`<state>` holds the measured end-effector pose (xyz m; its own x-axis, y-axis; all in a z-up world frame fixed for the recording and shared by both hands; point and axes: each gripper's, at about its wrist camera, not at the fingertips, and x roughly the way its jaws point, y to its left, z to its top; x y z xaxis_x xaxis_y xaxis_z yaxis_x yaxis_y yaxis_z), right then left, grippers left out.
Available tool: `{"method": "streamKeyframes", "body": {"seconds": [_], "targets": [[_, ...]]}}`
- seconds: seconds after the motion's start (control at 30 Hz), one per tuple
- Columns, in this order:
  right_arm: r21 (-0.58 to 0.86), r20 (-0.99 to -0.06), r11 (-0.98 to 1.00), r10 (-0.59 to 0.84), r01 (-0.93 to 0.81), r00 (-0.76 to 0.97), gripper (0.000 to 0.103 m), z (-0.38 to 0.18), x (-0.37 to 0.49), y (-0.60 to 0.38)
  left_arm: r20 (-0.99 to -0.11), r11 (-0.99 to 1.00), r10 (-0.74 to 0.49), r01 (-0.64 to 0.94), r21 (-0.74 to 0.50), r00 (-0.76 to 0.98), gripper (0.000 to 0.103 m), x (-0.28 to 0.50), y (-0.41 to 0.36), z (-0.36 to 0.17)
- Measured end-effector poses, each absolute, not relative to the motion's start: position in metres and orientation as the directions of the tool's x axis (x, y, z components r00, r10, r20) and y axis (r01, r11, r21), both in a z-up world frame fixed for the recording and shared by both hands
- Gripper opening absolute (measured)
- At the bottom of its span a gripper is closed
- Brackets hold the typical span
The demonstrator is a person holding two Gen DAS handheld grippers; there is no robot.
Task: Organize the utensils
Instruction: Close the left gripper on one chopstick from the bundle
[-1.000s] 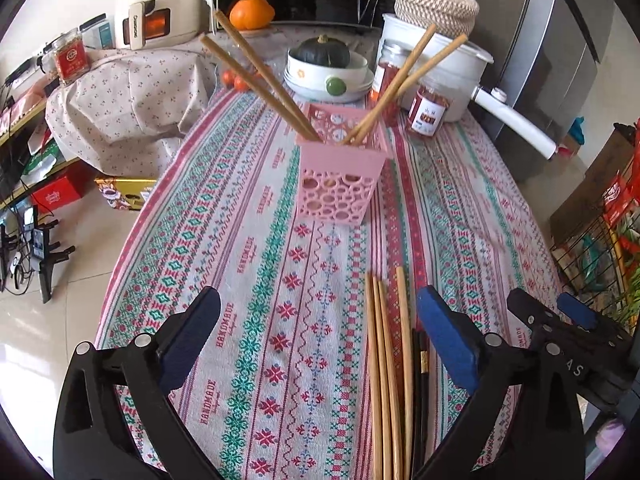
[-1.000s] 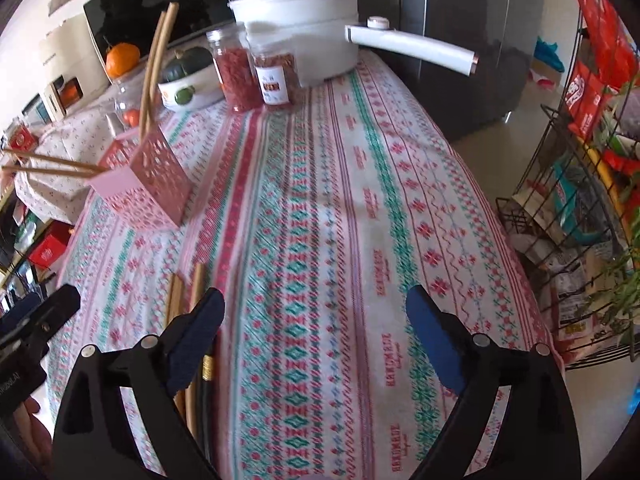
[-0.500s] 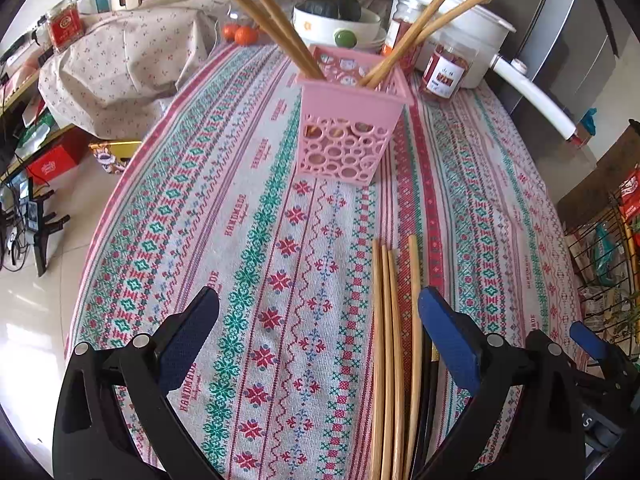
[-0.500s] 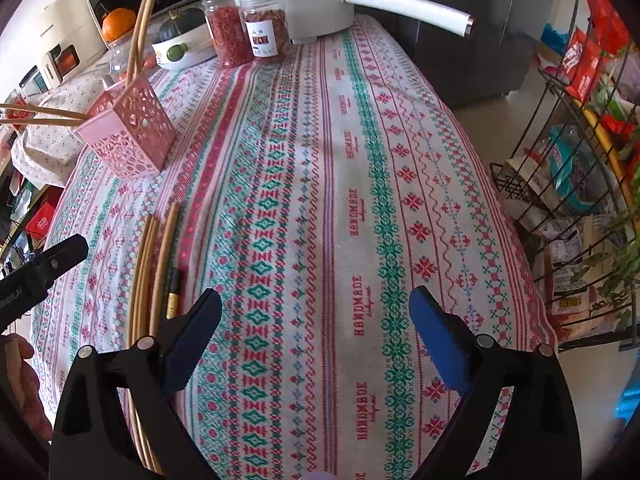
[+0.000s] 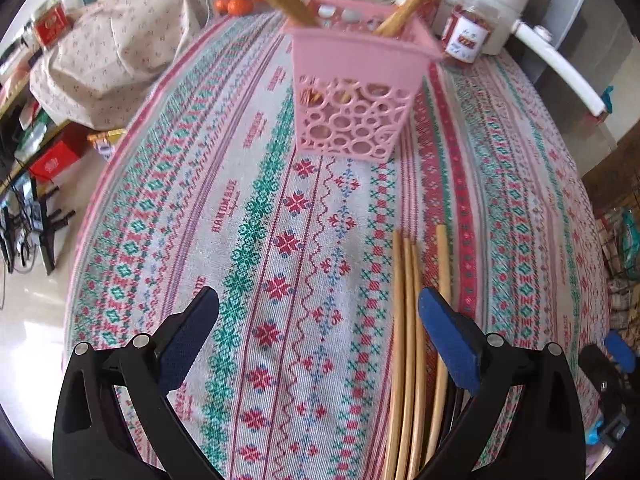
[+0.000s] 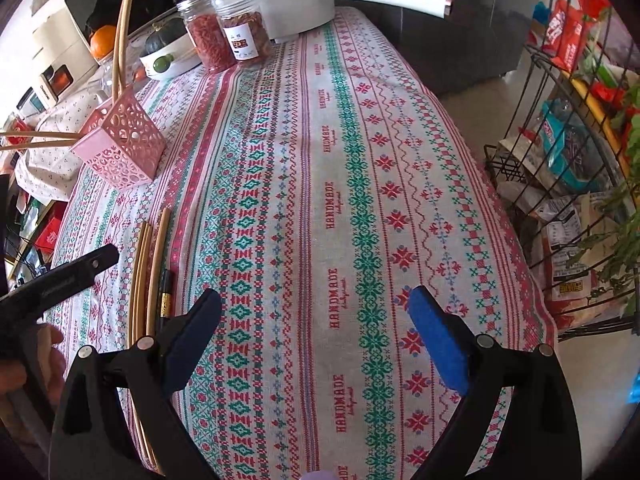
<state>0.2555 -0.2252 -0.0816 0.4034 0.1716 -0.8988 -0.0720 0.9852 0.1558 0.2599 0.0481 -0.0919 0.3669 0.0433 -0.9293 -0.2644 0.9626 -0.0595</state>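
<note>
A pink perforated holder point(image 5: 356, 92) stands on the patterned tablecloth with several wooden chopsticks leaning out of it; it also shows in the right wrist view point(image 6: 120, 148). Several loose wooden chopsticks point(image 5: 408, 328) lie on the cloth in front of it, beside my left gripper's right finger, with a black one partly hidden beneath. In the right wrist view they lie at the left point(image 6: 150, 256), next to a black chopstick point(image 6: 166, 292). My left gripper point(image 5: 318, 312) is open and empty above the cloth. My right gripper point(image 6: 316, 312) is open and empty, right of the chopsticks.
Two red-filled jars point(image 6: 224, 40), a white pot with a long handle point(image 6: 280, 4) and a bowl with a squash point(image 6: 168, 52) stand at the table's far end. A wire rack of packets point(image 6: 580, 128) stands off the right edge. A cloth-covered bundle point(image 5: 116, 60) sits far left.
My left gripper has moved forward toward the pink holder, which looks larger and nearer. My right gripper has risen and tilted down over the cloth. Both stay open.
</note>
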Motion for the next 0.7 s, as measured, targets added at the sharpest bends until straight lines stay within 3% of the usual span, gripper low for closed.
{"method": "streamKeyframes", "body": {"seconds": [0.33,0.5,0.6,0.7], "targets": [[0.177,-0.910,0.984,0.178,-0.036,0.374,0.092,-0.089,0.256,-0.246,-0.951,0.940,-0.006,-0.324,-0.111,0.308,0.095,0.280,0.060,-0.112],[0.183,-0.912,0.983,0.183,-0.035,0.367,0.092,-0.090,0.257,-0.247,-0.954,0.952,0.065,-0.303,-0.028,0.292,0.096,0.290,0.048,-0.117],[0.179,-0.913,0.983,0.180,-0.037,0.366,0.092,-0.090,0.257,-0.244,-0.949,0.964,0.084,-0.266,0.000,0.304,0.087,0.292,0.037,-0.118],[0.184,-0.915,0.982,0.185,-0.039,0.359,0.092,-0.090,0.260,-0.238,-0.941,0.977,0.070,-0.214,-0.002,0.330,0.059,0.288,0.026,-0.111]]}}
